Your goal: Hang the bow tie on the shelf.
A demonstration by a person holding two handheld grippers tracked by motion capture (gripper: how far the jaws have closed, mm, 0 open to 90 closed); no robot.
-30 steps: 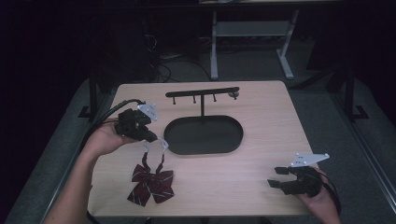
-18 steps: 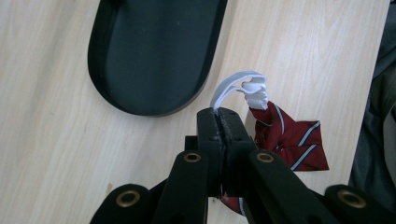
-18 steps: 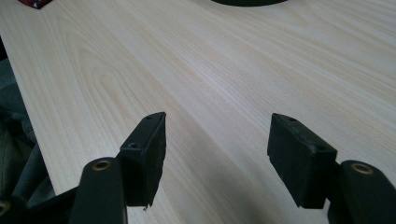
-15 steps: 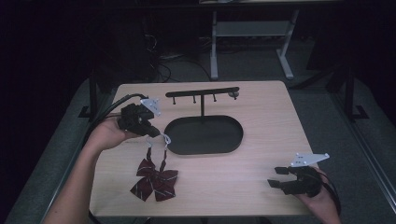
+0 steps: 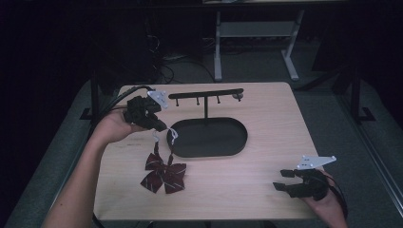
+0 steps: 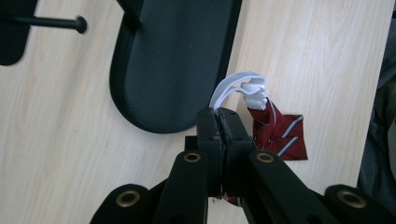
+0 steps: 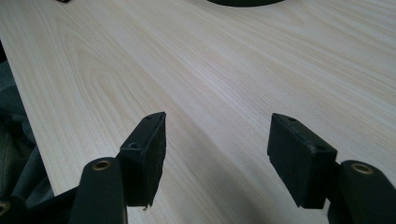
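Observation:
A dark red striped bow tie (image 5: pixel 164 173) hangs by its white strap (image 5: pixel 172 137) from my left gripper (image 5: pixel 161 127), which is shut on the strap just left of the stand's black oval base (image 5: pixel 209 137). In the left gripper view the jaws (image 6: pixel 218 112) are pressed together on the white strap (image 6: pixel 238 84), with the bow tie (image 6: pixel 278 135) below them beside the base (image 6: pixel 173 60). Whether the bow still touches the table I cannot tell. My right gripper (image 5: pixel 283 179) rests open near the table's front right corner, and its jaws (image 7: pixel 217 140) have nothing between them.
The stand's black crossbar (image 5: pixel 206 93) with several small pegs rises on a thin post from the base, at the back middle of the wooden table (image 5: pixel 266 109). A peg (image 6: pixel 51 21) shows in the left gripper view. Bare wood (image 7: pixel 233 60) lies ahead of the right gripper.
My left hand has risen and moved toward the stand's crossbar, drawing the strap and bow tie along, away from the front edge. The right gripper has stayed put.

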